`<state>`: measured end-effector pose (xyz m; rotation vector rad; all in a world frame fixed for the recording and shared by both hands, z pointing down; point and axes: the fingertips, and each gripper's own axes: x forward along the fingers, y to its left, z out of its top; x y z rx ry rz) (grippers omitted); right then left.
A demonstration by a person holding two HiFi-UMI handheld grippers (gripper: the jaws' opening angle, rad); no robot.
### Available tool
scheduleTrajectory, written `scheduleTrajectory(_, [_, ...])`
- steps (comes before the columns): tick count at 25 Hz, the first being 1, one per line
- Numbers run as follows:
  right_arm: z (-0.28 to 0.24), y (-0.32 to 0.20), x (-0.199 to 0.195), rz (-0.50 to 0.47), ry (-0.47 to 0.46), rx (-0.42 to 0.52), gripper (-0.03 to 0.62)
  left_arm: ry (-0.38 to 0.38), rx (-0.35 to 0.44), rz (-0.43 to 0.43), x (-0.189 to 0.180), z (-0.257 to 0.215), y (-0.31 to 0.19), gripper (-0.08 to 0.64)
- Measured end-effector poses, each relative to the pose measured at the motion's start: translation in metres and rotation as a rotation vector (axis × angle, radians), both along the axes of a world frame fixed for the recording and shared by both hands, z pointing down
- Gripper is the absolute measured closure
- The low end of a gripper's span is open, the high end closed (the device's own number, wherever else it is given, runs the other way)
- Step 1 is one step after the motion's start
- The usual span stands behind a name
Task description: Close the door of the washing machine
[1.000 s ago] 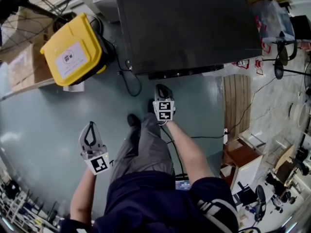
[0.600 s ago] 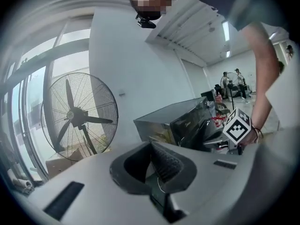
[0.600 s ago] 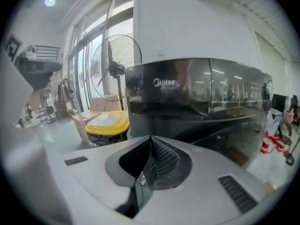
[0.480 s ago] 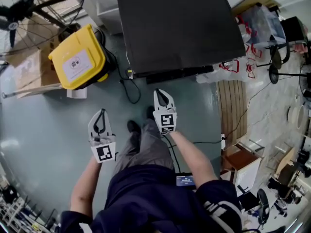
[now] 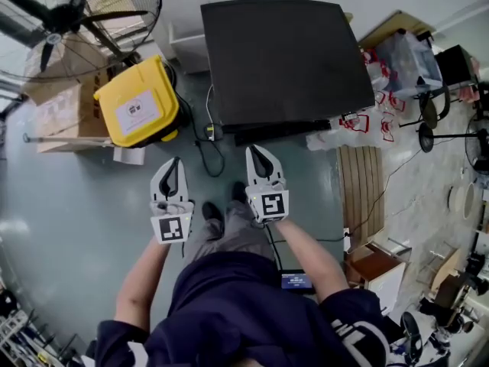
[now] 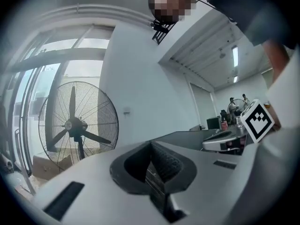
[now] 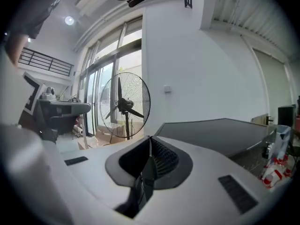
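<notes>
The washing machine [image 5: 283,60] shows from above as a wide black top; its door is hidden under the front edge [image 5: 284,130]. Both grippers hang side by side in front of that edge, apart from it and pointing level at it. My left gripper [image 5: 174,164] is shut with nothing in it, and the jaws meet in the left gripper view [image 6: 151,146]. My right gripper [image 5: 254,154] is also shut and empty [image 7: 150,142]. The machine's dark top [image 7: 225,132] lies just beyond the right jaws.
A yellow bin [image 5: 141,104] stands left of the machine, with a cardboard box [image 5: 57,109] and a large standing fan [image 5: 69,14] behind it. Cables [image 5: 205,147] trail on the floor by the machine's front corner. Bags and stands [image 5: 412,67] crowd the right side.
Both grippers have risen and come closer to the machine's front edge, the right one more. The left gripper has rolled and now sits level beside the right one. Both stay shut.
</notes>
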<state>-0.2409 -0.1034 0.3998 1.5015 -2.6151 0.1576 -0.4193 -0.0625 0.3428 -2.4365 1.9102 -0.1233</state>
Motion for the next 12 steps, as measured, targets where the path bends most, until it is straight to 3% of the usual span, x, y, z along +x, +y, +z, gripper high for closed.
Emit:
scheduleTrajectory(8, [-0.099,0.004,-0.022,-0.038,-0.055,0.125,0.56,0.032,0.074,0.024,0.008,-0.051,-0.003,0.535])
scheduleTrajectory(12, [-0.124,0.0,-0.025,-0.043,-0.053,0.16,0.566,0.032,0.099,0.022,0.01,-0.067,-0.006,0.535])
